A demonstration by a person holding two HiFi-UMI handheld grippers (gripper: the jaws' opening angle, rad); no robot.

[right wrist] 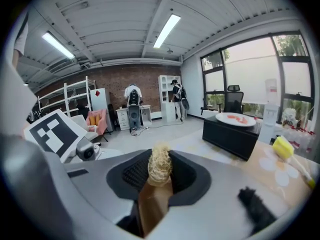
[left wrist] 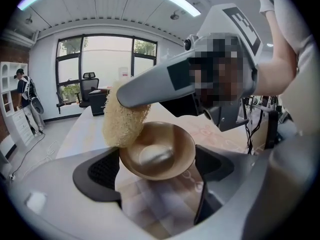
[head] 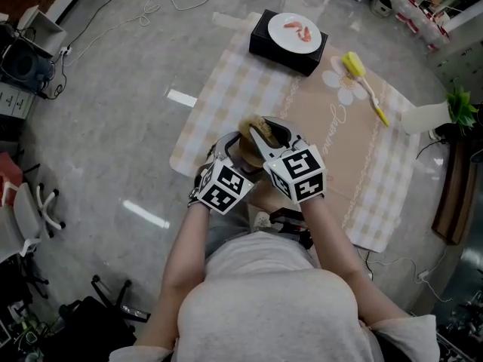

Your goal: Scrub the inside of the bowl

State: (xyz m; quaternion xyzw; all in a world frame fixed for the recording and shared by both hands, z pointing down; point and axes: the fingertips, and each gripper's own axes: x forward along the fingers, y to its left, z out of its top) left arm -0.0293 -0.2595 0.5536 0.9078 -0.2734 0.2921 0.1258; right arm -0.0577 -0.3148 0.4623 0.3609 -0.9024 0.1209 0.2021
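Two grippers meet at a brown bowl

One bowl (left wrist: 159, 154) sits between the jaws of the left gripper (left wrist: 159, 168), which are closed narrow on it with a dark pad against each side, at 9 and 3 o'clock. It is tilted so that its hollow faces that gripper's camera, and a pale patch shows on its bottom. In the head view the bowl (head: 243, 155) is held over the near part of a checked mat (head: 226, 89), just ahead of the person's body.

The right gripper (right wrist: 160, 178) has its jaws drawn close on a rough, straw-coloured sponge (right wrist: 160, 165), which stands up between them. Seen from the left gripper view, that sponge (left wrist: 125, 124) hangs from the right gripper's tip and touches the bowl's rim at about 10 o'clock, lapping over the edge. In the right gripper view the bowl's brown edge shows just below the sponge.

On the mat, well apart from the bowl, a black box (head: 281, 47) lies at 12 o'clock with a white plate (head: 296, 30) on top, and red bits lie on the plate. A yellow brush (head: 364, 81) lies at 2 o'clock. A white vase (head: 426, 118) with green leaves stands at 3 o'clock, by the mat's right edge
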